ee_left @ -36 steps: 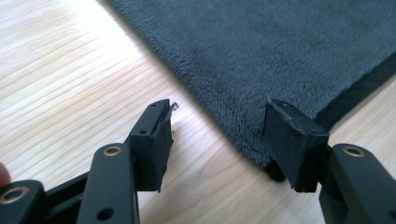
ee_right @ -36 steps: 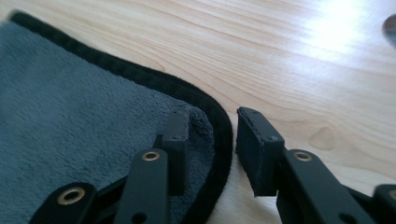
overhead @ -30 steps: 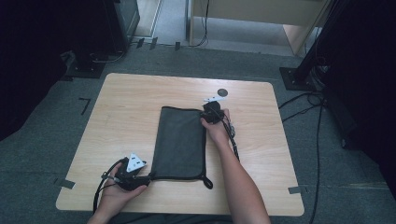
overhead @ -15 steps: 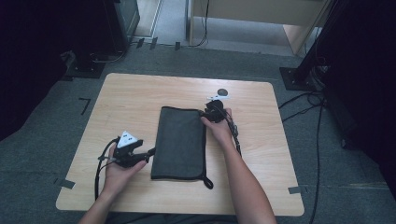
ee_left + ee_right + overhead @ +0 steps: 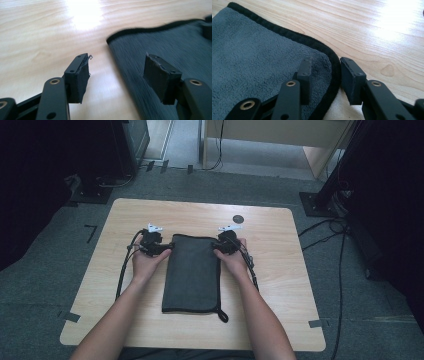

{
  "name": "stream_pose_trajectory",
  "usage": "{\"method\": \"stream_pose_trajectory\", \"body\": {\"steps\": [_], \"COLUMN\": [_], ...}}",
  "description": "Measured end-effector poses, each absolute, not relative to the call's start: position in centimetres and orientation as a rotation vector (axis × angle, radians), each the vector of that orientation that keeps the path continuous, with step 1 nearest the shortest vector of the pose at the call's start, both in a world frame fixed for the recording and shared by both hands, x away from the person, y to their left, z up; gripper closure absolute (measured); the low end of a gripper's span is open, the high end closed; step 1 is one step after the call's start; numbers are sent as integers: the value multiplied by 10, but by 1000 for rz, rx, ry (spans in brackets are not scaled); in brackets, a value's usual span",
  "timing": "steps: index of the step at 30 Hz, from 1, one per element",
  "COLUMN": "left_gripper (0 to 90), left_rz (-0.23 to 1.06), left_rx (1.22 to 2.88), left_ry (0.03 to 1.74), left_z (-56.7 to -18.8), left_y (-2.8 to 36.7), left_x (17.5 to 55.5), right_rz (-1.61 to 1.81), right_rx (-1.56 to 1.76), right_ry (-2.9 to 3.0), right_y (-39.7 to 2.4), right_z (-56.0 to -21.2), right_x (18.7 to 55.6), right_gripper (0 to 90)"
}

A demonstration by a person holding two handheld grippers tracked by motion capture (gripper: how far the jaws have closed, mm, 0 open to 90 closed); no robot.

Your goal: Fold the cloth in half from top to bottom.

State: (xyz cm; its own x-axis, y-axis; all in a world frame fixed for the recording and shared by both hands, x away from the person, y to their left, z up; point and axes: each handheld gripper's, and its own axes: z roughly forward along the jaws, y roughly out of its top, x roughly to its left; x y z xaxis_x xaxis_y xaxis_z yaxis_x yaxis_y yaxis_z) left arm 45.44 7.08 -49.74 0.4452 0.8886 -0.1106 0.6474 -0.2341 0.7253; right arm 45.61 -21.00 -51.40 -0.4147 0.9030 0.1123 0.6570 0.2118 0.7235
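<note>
Fingers of both grippers are parted. Left gripper (image 5: 117, 75): jaws wide apart, nothing between them, straddling the towel's near edge, one over bare wood and one over cloth. Right gripper (image 5: 324, 80): jaws narrower but not closed, set either side of the black hem at a rounded corner; hem sits in the gap, not yet pinched.

Table (image 5: 125, 215): light wood, carries everything. Towel (image 5: 192, 272): dark grey, black-bound, folded to a long rectangle lying flat mid-table, long axis running away from the person; a small loop trails off its near right corner.

Placement, as judged: the two grippers sit at the two far corners, left gripper at far left, right gripper (image 5: 226, 241) at far right. Symmetric stance suggests a paired pinch of both corners, probably to lift or fold the far edge toward the person.

Pose: forearms enter from the near edge, roughly parallel, flanking the towel. Both hands low, jaws angled down near the surface. Cables trail back along each wrist.
</note>
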Motion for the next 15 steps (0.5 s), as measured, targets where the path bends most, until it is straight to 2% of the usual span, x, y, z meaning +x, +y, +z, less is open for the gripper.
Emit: {"method": "stream_pose_trajectory", "body": {"steps": [4,6,8,9,10,11,12,15], "left_gripper": [390,427,554,673,730,817,860,883], "left_rz": [407,426,409,427,466,445,424,412], "left_rx": [2030,2052,2067,2078,2099,2098,2091,2080], "left_ry": [1284,1281,1268,1250,1231,1219,1204,1161], "left_z": [-506,-509,-506,-505,-504,-502,-500,-491], "left_y": [57,51,49,48,47,49,51,55], "left_x": [467,469,470,470,469,470,470,470], "right_rz": [1025,1028,1046,1049,1049,1053,1055,1067], "right_rx": [1447,1451,1465,1466,1466,1462,1455,1433], "right_ry": [2145,2146,2154,2152,2151,2148,2148,2128], "right_y": [-208,-207,-207,-208,-208,-208,-208,-208], "right_z": [-515,-515,-515,-515,-514,-514,-514,-511], "right_x": [453,453,453,453,453,453,453,452], "right_gripper": [696,729,801,827,834,841,845,850]}}
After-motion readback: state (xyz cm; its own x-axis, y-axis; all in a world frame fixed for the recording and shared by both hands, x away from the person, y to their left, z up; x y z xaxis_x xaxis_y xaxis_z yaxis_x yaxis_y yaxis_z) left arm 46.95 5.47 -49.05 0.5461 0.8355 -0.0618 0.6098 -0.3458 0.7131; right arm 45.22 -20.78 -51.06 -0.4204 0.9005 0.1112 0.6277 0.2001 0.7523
